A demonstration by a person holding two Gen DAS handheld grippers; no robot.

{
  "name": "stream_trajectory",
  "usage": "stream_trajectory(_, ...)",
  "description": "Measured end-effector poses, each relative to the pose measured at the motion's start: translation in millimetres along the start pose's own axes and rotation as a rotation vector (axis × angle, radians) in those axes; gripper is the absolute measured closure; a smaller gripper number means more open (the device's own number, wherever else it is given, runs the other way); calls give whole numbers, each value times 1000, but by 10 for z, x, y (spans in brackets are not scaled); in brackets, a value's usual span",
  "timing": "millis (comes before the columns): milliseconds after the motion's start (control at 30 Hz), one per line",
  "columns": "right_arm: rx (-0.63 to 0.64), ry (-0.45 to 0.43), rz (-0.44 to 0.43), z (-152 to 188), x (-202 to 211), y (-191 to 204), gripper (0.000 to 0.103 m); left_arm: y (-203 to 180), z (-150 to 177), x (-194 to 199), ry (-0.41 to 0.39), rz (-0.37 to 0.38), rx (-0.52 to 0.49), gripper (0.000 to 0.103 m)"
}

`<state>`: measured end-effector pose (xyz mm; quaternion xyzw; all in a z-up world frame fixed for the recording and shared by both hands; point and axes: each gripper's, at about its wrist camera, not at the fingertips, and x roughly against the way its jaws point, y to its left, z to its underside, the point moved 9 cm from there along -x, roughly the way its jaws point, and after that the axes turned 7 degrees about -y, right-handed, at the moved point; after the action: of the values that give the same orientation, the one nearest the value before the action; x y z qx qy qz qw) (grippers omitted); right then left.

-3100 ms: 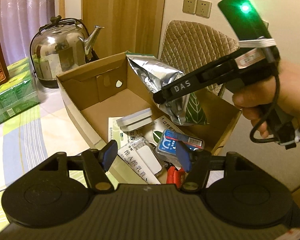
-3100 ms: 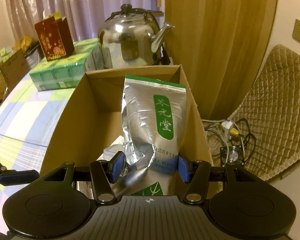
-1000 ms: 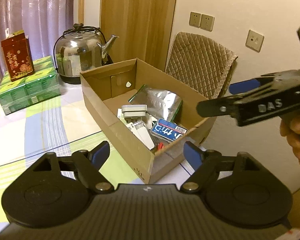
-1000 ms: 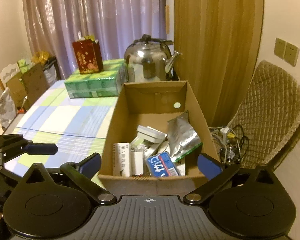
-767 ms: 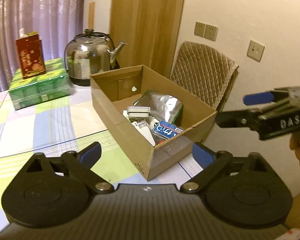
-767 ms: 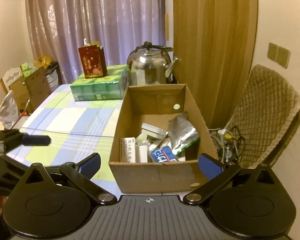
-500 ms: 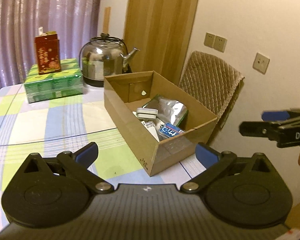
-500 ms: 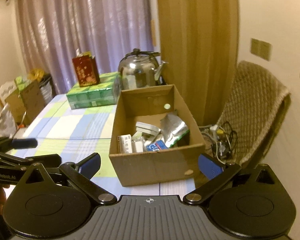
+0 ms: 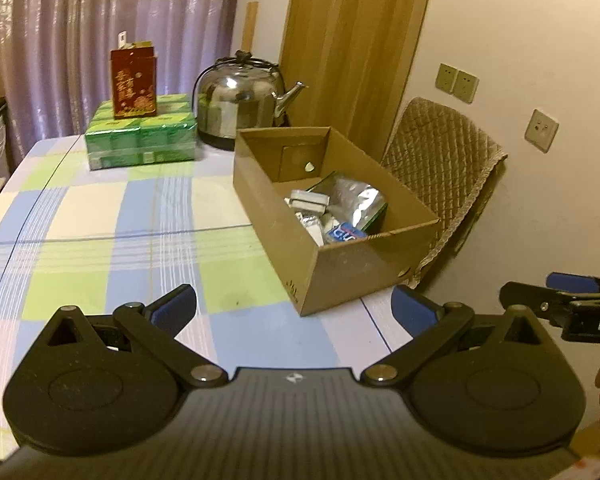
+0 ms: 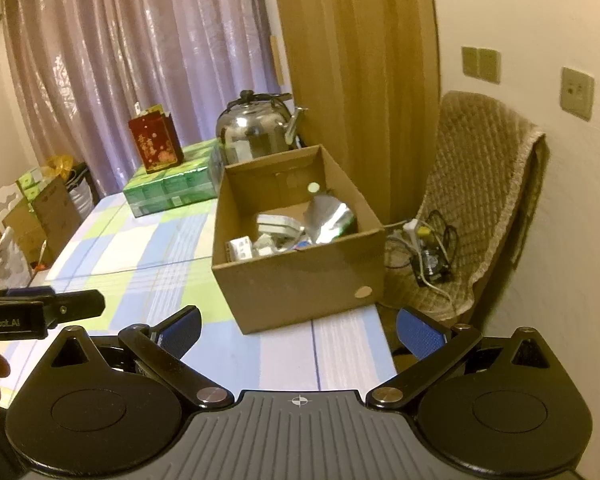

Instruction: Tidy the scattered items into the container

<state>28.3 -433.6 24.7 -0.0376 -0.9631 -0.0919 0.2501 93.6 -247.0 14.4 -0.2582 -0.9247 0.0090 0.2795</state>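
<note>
An open cardboard box (image 9: 352,268) (image 10: 300,280) stands on the right side of the checked table (image 9: 100,220) (image 10: 140,248). Inside it lie a silver foil pouch (image 9: 352,200) (image 10: 332,220), a blue packet (image 9: 346,234), a flat white box (image 9: 308,200) (image 10: 278,222) and several small medicine packs. My left gripper (image 9: 294,308) hangs open and empty, well back from the box over the table's near part. My right gripper (image 10: 298,330) is also open and empty, back from the box's near end. Each gripper shows at the edge of the other's view.
A steel kettle (image 9: 240,100) (image 10: 256,128) stands behind the box. A red gift bag (image 9: 133,80) (image 10: 155,146) rests on green packs (image 9: 140,136) (image 10: 172,188) at the table's far end. A quilted chair (image 9: 440,168) (image 10: 480,200) and cables (image 10: 428,248) lie right of the table.
The right gripper let go of the foil pouch, which now lies in the box. Both grippers opened wide and drew back and up from the box.
</note>
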Motion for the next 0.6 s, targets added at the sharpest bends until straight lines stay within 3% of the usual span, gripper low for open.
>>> stream_trajectory(200, 40, -34, 45, 62, 170, -43, 2, -73, 134, 130, 3, -2, 27, 1)
stream_trajectory(600, 52, -72, 42, 103, 449, 43, 2, -205, 351, 294, 23, -6, 24, 1)
